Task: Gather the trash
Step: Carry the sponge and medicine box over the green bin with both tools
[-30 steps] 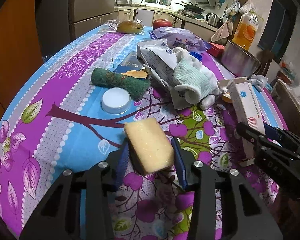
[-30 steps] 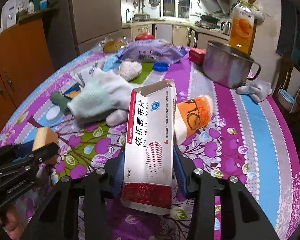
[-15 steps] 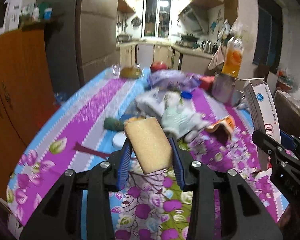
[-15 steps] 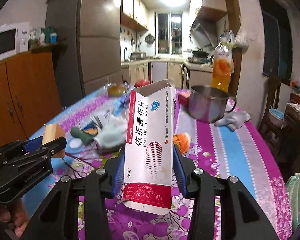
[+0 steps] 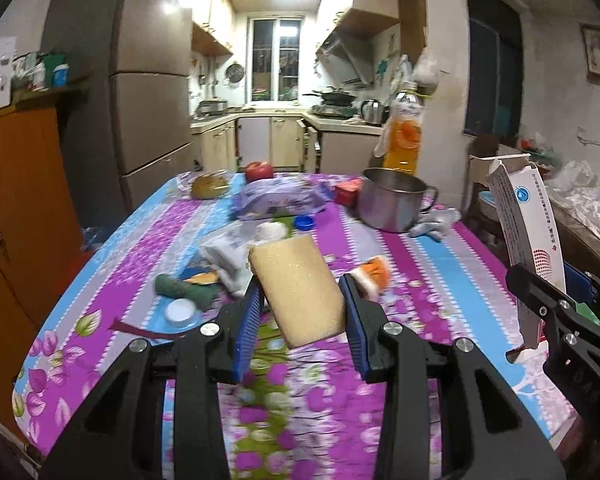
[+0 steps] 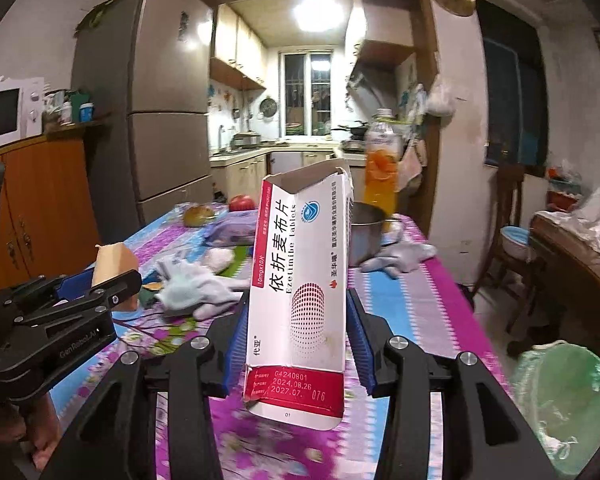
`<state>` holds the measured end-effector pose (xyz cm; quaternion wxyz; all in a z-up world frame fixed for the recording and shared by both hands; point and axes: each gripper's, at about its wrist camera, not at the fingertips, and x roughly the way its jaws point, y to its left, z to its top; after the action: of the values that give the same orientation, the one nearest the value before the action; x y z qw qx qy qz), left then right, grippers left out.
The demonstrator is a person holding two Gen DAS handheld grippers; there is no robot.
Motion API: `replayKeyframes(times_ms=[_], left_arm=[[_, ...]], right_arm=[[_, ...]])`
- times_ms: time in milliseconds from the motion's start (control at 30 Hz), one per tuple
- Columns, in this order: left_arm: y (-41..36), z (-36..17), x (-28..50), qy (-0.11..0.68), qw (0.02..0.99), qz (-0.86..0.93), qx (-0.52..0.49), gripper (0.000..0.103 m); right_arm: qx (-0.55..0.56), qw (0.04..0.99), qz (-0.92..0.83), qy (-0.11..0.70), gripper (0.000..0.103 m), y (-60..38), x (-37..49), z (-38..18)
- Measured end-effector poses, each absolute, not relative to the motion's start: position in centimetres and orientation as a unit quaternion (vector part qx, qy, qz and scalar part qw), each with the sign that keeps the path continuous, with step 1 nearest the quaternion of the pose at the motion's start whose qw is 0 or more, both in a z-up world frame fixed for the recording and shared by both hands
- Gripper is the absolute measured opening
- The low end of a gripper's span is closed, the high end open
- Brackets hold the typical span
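My left gripper (image 5: 299, 312) is shut on a tan sponge (image 5: 297, 288), held clear above the table. My right gripper (image 6: 296, 328) is shut on a white and red medicine box (image 6: 300, 292) with an open torn top, also lifted off the table. The box (image 5: 526, 228) and the right gripper show at the right edge of the left wrist view. In the right wrist view the left gripper (image 6: 72, 296) with the sponge (image 6: 112, 260) sits at the left. Left on the floral tablecloth (image 5: 116, 280) are a green scouring pad (image 5: 182, 289), a white lid (image 5: 179, 312), an orange wrapper (image 5: 374, 272) and white gloves (image 6: 198, 288).
Further back stand a steel pot (image 5: 392, 204), an orange drink bottle (image 5: 404, 136), a purple bag (image 5: 280, 200), an apple (image 5: 259, 171) and a blue cap (image 5: 304, 222). A bin lined with a green bag (image 6: 564, 400) sits on the floor at the right. A chair (image 6: 512, 216) stands beside the table.
Both grippers have risen and pulled back from the table, carrying the sponge and the medicine box. The views have tilted up from the tabletop towards the kitchen.
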<state>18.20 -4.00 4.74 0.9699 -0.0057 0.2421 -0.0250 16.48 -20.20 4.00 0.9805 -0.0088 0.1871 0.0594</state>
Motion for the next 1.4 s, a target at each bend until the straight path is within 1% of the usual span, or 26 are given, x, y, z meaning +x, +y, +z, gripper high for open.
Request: replayKeyframes(times_ms=[467,767,967,1067,1400], left_arm=[[-18.5,6.7,18.3,0.222,0.964,-0.141,0.025,0.037],[-28.5,6.6,18.2,0.22,0.949,-0.22,0.048,0.037],[-34.5,5.2,18.3,0.237,0.933,-0.262,0.068,0.037],[-36.6,4.3,18.6,0.252,0.925,-0.275,0.075,0.037],[-42.8,0.7,19.3,0.326,0.886,-0.317,0.093,0.037]], right_arm=[[0.005,0.983,-0.062,0.171,0.047,-35.4,11.0,6.5],[0.015,0.974,-0.146,0.171,0.048,-47.1,7.2,7.3],[0.028,0.96,-0.185,0.208,0.048,-54.4,5.8,5.8],[0.035,0.952,-0.193,0.237,0.048,-57.2,6.8,4.8],[0.075,0.925,-0.183,0.325,0.048,-62.1,9.2,-0.1]])
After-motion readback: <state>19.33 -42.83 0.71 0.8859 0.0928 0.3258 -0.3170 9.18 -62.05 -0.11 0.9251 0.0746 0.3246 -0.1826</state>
